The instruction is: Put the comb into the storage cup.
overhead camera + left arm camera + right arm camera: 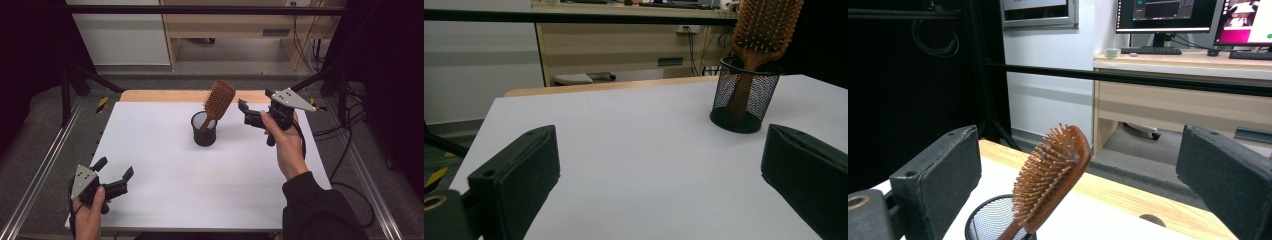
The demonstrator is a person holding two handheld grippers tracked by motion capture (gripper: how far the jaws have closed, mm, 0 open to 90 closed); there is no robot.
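Note:
A brown wooden hairbrush [218,101] stands handle-down in a black mesh cup [204,130] at the middle back of the white table [165,165]; it leans to the right. My right gripper [254,109] hovers open just right of the brush head, jaws pointing left at it, with nothing between them. In the right gripper view the hairbrush [1053,172] and the cup [990,220] sit between the wide jaws. My left gripper [114,171] rests open at the table's front left corner. In the left gripper view the cup [745,95] and hairbrush [764,30] stand far off to the right.
A wooden strip [165,96] edges the table's back. Metal rails [45,165] run along both sides, with cables [345,145] on the right floor. A desk with monitors [1168,15] stands beyond the table.

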